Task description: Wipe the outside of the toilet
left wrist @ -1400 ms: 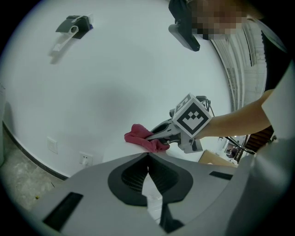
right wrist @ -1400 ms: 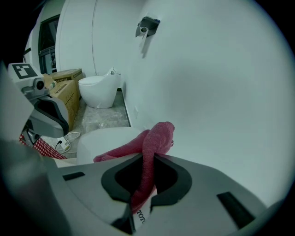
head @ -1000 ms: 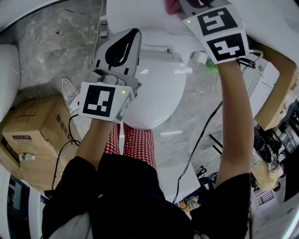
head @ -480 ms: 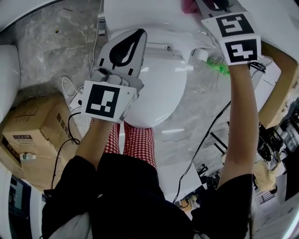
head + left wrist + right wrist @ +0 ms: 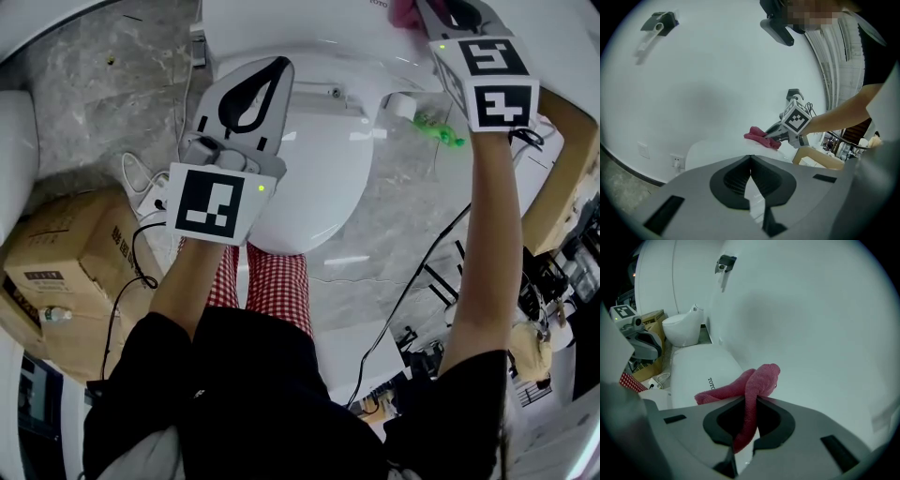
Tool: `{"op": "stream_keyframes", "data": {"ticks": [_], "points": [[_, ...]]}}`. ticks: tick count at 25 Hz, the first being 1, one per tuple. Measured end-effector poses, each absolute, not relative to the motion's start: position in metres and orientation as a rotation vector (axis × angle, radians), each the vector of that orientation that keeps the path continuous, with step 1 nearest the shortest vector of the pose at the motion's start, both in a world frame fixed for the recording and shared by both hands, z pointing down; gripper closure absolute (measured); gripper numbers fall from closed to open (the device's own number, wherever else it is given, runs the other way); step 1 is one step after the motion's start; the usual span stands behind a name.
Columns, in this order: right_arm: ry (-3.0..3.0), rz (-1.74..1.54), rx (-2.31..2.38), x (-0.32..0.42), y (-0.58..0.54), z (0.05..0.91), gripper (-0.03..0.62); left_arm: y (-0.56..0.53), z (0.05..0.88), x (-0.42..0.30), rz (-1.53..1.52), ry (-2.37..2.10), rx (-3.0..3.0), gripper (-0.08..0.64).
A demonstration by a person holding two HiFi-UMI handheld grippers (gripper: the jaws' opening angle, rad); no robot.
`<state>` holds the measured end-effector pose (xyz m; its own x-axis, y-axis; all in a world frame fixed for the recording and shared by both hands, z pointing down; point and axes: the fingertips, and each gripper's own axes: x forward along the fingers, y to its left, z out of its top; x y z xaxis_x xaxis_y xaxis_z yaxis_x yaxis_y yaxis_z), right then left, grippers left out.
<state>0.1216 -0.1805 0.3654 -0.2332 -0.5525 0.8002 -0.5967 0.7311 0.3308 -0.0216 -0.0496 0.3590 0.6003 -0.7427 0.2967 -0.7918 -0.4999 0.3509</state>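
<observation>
One cardboard box (image 5: 66, 258) flanks the toilet (image 5: 319, 178); right tool (image 5: 750, 399) clamps cloth (image 5: 761, 378).

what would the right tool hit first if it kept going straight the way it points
Probably the plain white wall: the right tool, shut on a pink terry cloth, aims at it over the white ceramic toilet tank top. The cloth would touch first; depth is unclear.
</observation>
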Motion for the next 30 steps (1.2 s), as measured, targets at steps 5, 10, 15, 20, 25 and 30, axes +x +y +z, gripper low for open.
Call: {"op": "stream_keyframes", "data": {"ticks": [5, 10, 15, 20, 25, 30], "points": [[-1.872, 0.097, 0.959, 0.147, -0.179, 0.368, 0.538, -0.048, 0.359, -0.017, 0.151, -1.213, 2.382, 0.551], [-1.833, 0.126, 1.017, 0.177, -0.179, 0.374, 0.538, -0.046, 0.356, -0.012, 0.155, -1.203, 2.405, 0.551], [-1.811, 0.167, 1.071, 0.2, -0.175, 0.379, 0.538, -0.046, 0.359, -0.009, 0.164, -1.195, 2.403, 0.551], [-1.789, 0.192, 1.097, 0.214, -0.174, 0.384, 0.538, -0.046, 0.36, -0.009, 0.171, -1.191, 2.401, 0.551], [-1.757, 0.223, 1.128, 0.228, -0.169, 0.389, 0.538, -0.049, 0.362, -0.011, 0.198, -1.2, 2.422, 0.551], [-1.725, 0.245, 1.14, 0.238, -0.166, 0.393, 0.538, -0.05, 0.363, -0.008, 0.248, -1.205, 2.453, 0.551]]}}
